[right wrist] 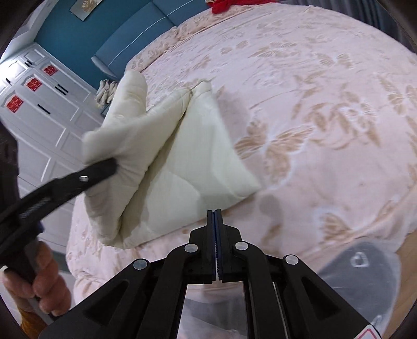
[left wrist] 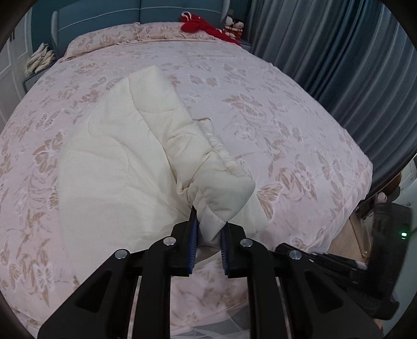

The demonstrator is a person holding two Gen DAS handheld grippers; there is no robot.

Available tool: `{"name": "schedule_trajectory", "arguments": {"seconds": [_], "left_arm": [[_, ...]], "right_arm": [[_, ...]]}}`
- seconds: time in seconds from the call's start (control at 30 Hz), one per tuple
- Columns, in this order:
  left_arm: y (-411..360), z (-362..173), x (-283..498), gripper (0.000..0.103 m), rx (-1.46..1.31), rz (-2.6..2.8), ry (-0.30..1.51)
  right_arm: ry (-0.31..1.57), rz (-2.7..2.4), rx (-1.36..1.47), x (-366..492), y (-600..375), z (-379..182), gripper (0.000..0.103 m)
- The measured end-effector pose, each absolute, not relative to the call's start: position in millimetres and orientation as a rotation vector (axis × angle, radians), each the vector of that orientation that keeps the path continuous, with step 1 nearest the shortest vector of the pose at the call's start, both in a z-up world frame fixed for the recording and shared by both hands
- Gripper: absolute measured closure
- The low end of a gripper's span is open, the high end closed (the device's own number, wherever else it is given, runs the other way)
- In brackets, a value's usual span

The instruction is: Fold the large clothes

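A cream quilted jacket (left wrist: 114, 161) lies on the pink floral bed (left wrist: 273, 104), partly folded, with one thick padded part raised. My left gripper (left wrist: 209, 229) is shut on that raised padded edge and holds it above the rest of the jacket. In the right wrist view the jacket (right wrist: 187, 161) lies ahead and to the left, and the left gripper (right wrist: 109, 167) grips its lifted fold from the left. My right gripper (right wrist: 215, 216) is shut and empty, just in front of the jacket's near edge, not touching it.
A red garment (left wrist: 198, 24) and plush toys (left wrist: 233, 26) lie at the head of the bed by the blue headboard (left wrist: 140, 15). Grey curtains (left wrist: 338, 57) hang on the right. White cabinets (right wrist: 39, 104) stand left. The bed's corner (left wrist: 365, 169) drops to a wooden floor.
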State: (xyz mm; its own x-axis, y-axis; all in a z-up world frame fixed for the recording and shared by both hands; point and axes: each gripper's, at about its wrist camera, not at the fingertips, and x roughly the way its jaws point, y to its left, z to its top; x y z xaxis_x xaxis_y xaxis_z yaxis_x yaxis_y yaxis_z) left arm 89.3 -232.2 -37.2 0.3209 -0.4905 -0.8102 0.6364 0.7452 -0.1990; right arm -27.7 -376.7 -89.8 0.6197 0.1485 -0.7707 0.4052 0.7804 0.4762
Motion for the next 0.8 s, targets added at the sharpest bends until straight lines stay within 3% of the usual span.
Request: {"name": "schedule_trajectory", "arguments": {"seconds": [0.5,0.57,0.6,0.67,0.73,0.8], "left_arm": [[-278,-91,76,0.090,0.281,-0.706,1.055],[-277,-90,73,0.088,0.292,-0.704,1.033],[-275,-87,70,0.084,0.294,-0.702,1.018],[-268,-76,66,0.079,0.288,-0.713,0.991],[-260,-65,63,0.055,0.242,-0.757,0.997],[-238,-49,58,0.046,0.130,-0.812,1.001]], "right_arm": [[0.887,-0.175,0.676,-52,-405,-77,0.095],[0.875,-0.172,0.686,-54,-409,-72,0.089],[0.869,-0.171,0.686,-54,-410,-69,0.085],[0.844,-0.158,0.684,-54,-410,-59,0.059],[0.804,-0.132,0.670,-50,-408,-41,0.054],[0.774,-0.099,0.660,-42,-404,-26,0.050]]}}
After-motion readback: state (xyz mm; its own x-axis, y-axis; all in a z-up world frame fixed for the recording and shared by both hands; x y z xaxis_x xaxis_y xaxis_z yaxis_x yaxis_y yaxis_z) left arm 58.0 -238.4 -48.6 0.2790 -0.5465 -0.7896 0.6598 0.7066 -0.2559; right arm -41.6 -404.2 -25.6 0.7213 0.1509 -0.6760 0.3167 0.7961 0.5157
